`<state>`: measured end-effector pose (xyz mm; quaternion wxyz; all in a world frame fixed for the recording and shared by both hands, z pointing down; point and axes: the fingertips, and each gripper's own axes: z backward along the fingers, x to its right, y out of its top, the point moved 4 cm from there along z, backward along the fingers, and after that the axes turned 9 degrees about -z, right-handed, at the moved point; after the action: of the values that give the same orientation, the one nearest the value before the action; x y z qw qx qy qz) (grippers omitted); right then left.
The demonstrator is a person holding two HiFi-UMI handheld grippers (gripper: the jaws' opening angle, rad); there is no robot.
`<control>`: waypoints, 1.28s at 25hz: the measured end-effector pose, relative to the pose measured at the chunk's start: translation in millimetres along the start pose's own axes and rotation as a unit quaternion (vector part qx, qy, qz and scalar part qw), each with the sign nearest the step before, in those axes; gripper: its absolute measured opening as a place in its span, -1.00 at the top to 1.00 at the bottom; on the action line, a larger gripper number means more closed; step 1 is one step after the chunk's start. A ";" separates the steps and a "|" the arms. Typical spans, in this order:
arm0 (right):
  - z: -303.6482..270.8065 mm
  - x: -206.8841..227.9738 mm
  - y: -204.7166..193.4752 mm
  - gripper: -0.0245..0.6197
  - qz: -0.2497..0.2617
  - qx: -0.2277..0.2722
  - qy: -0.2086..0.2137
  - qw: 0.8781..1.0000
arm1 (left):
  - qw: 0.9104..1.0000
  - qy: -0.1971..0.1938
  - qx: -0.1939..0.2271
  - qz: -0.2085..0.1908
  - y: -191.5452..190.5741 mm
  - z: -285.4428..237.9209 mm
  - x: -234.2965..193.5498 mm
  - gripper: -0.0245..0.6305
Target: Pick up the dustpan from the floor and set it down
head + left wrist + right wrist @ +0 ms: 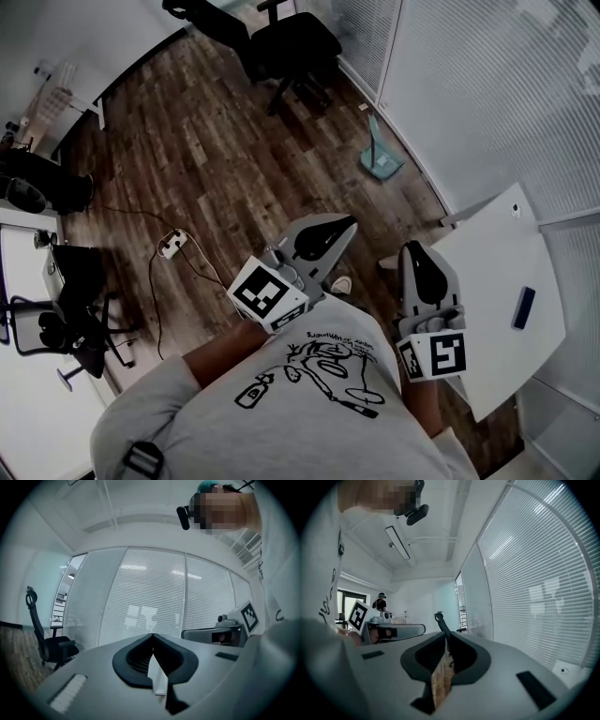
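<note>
Head view, taken left to right. Looked steeply down on a dark wood floor (216, 159). Found a black chair (61, 323) at the far left edge, then a white power strip (172, 244) with its cable trailing over the boards. Noted a black office chair (291, 42) at the top. Saw the left claw (342, 228) held out above the floor, closed and empty. Spotted the teal dustpan (380, 161) lying on the floor just beside the glass wall with blinds (469, 84), handle raised, well apart from both claws and touched by neither. Saw the right claw (415, 251) next, closed too, near the corner of a white table (487, 272). Made out a small dark flat thing (523, 307) on that table; could not tell what.

Left gripper view: caught the office chair at the left, then the left claw (152, 637) with both jaws pressed together at the tips and nothing between them. Showed the blinds behind and the right claw alongside at the right.

Right gripper view: picked up the left claw at the left, with a person (380, 603) standing far back beyond it. Showed the right claw (446, 637) in the middle, jaws together on nothing, with the blinds filling the right side.
</note>
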<state>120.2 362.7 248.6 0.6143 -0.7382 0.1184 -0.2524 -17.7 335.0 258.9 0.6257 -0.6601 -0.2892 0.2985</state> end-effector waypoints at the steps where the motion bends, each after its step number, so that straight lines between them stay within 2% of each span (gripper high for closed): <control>1: -5.7 2.9 1.1 0.84 0.000 0.000 0.000 1.000 | 1.000 0.000 0.000 0.001 -1.0 -4.6 -5.6 0.92; 9: -60.3 36.0 13.1 0.84 0.003 0.006 -0.009 1.000 | 1.000 -0.015 0.005 -0.001 -2.4 -51.9 -52.9 0.92; 19: -156.8 62.6 37.5 0.84 0.010 -0.002 -0.019 1.000 | 0.999 -0.031 0.008 0.010 5.3 -104.0 -142.6 0.92; 32: -281.3 68.3 59.5 0.84 0.016 -0.008 -0.014 1.000 | 0.999 -0.034 0.009 0.008 12.0 -137.1 -263.9 0.92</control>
<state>40.2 78.3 239.7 0.6139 -0.7445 0.1240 -0.2313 -86.7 45.5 260.7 0.6192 -0.6461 -0.3020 0.3286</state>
